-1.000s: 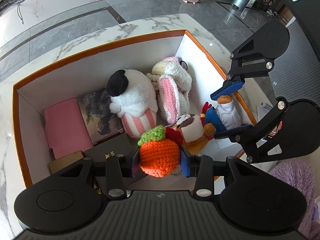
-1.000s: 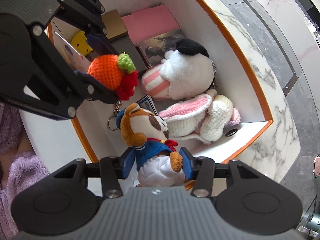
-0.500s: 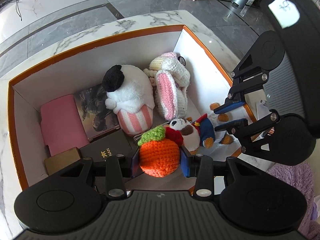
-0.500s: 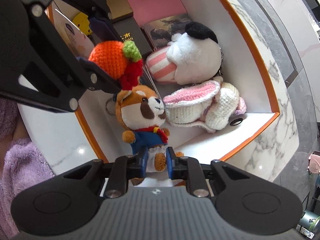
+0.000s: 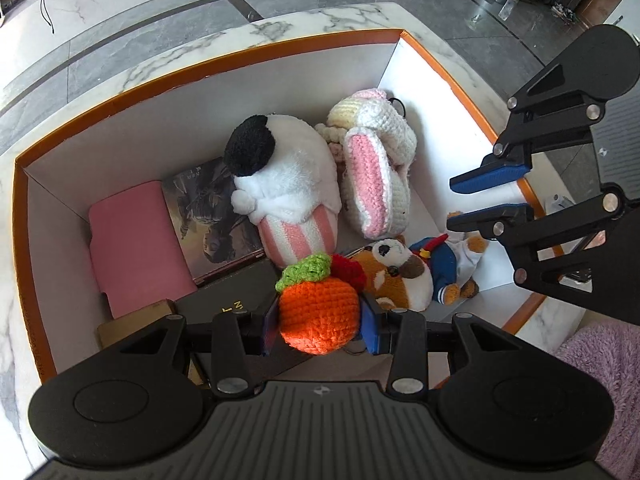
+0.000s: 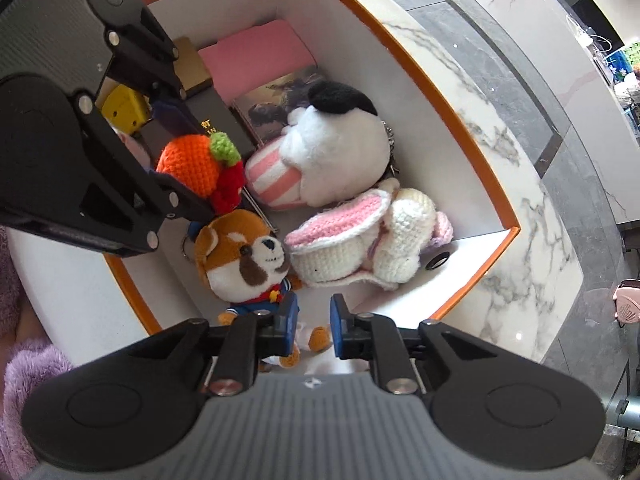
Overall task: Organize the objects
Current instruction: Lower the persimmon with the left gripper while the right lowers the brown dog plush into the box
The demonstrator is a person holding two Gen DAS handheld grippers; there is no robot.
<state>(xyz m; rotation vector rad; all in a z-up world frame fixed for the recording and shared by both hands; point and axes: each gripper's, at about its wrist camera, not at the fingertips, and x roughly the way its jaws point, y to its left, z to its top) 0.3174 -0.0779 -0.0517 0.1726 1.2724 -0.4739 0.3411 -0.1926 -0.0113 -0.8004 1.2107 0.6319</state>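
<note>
Holding the crochet orange [image 5: 318, 314] clenched over the box [image 5: 100, 106], the left hand-held gripper [image 5: 320, 326] is needing a low release beside the red panda plush [image 6: 244, 256], while the right hand-held gripper [image 6: 314, 326] is hanging narrowed and empty.

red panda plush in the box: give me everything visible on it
The red panda plush is soft pile fabric: brown head, white muzzle, dark cheek patches, navy sailor top with red bow, white bottoms, brown paws. It lies on its back on the floor of the orange-rimmed box, beside the crochet bunny. The right tongs hover above its legs, apart from it.
</note>
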